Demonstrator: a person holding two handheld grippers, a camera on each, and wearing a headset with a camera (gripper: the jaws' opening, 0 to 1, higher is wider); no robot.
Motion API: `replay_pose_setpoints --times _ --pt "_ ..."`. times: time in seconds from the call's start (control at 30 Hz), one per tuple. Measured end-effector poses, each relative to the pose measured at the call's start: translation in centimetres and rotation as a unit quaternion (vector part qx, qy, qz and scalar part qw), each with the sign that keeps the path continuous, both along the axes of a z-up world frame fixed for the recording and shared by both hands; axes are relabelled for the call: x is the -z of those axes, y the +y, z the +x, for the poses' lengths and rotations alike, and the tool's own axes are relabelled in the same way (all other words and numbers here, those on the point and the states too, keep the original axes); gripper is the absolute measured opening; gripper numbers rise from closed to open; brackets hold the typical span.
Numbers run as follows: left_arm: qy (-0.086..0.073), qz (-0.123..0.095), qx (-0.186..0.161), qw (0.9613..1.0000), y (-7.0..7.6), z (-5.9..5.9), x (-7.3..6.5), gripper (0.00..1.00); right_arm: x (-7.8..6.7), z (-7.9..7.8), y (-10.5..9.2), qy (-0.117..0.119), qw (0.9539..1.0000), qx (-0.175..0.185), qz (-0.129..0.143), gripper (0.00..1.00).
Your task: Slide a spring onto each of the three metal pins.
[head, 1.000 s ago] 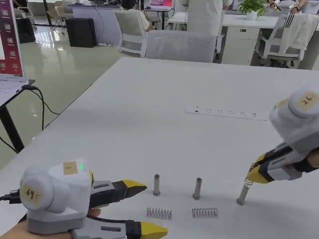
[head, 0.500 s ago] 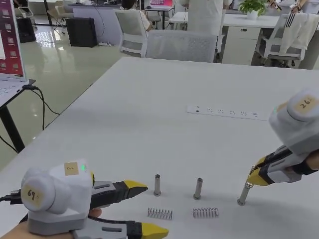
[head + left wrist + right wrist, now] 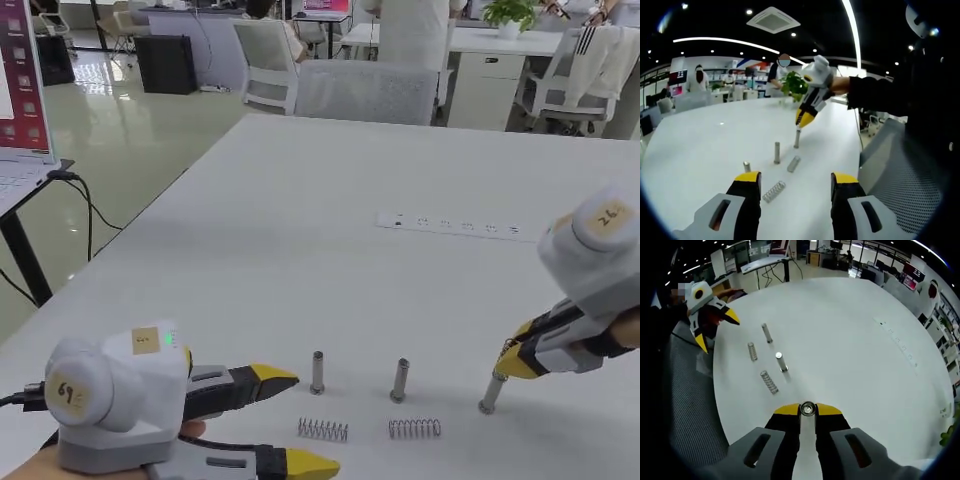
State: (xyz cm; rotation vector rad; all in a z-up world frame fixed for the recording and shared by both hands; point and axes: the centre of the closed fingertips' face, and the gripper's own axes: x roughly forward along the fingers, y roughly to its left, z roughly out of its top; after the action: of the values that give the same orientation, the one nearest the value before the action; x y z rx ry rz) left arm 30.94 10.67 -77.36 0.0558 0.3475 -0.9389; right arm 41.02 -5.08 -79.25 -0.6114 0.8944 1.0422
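Springs [image 3: 414, 428] are light and bendy, so pinch mid-coil; left gripper [image 3: 310, 421] fingers apart, right gripper [image 3: 807, 413] fingers clamped on a spring [image 3: 807, 408] over a pin [image 3: 489, 396].

Open-plan office: white desks [image 3: 500, 42], swivel chairs [image 3: 264, 62], a laptop [image 3: 18, 95], a potted plant [image 3: 506, 12], a ceiling vent [image 3: 773, 20]

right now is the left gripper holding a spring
No, the left gripper has its jaws apart with nothing between them, and two springs lie loose on the table ahead of it.
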Motion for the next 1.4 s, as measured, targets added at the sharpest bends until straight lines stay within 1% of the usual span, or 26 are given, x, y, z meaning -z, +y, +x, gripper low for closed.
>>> replay_pose_setpoints --times 0.13,0.37,0.47,0.7,0.87,1.07,1.1,1.33,1.4 --pt "0.000 0.001 0.000 1.0000 0.0 0.0 0.0 0.51 0.8 0.3 -0.1 0.002 1.0000 0.001 0.001 0.08" --pt "0.000 0.001 0.000 1.0000 0.0 -0.1 0.1 0.51 2.0 0.3 0.1 0.005 1.0000 0.003 0.003 0.08" --pt "0.000 0.002 0.000 1.0000 0.1 0.0 0.1 0.51 2.4 0.2 0.2 0.004 1.0000 0.003 0.002 0.08" --pt "0.001 0.003 -0.001 1.0000 0.1 0.0 0.1 0.51 3.8 0.4 0.0 0.013 0.9999 0.006 -0.001 0.08" --pt "0.001 0.003 0.000 1.0000 0.0 0.0 0.2 0.50 4.7 0.3 -0.1 0.014 0.9999 0.003 -0.008 0.08" --pt "0.001 0.004 -0.001 1.0000 0.1 0.0 0.2 0.50 5.2 0.1 -0.2 0.018 0.9997 0.003 -0.014 0.08" --pt "0.001 0.004 0.000 1.0000 0.0 0.0 0.2 0.50 5.2 0.3 -0.1 0.016 0.9998 0.004 -0.010 0.08" --pt "-0.001 0.003 -0.001 1.0000 0.0 0.0 0.2 0.50 5.2 0.2 -0.2 0.018 0.9997 0.001 -0.016 0.09" --pt "-0.001 0.004 -0.001 1.0000 0.0 0.0 0.2 0.50 5.3 0.1 -0.2 0.017 0.9997 -0.001 -0.020 0.11"
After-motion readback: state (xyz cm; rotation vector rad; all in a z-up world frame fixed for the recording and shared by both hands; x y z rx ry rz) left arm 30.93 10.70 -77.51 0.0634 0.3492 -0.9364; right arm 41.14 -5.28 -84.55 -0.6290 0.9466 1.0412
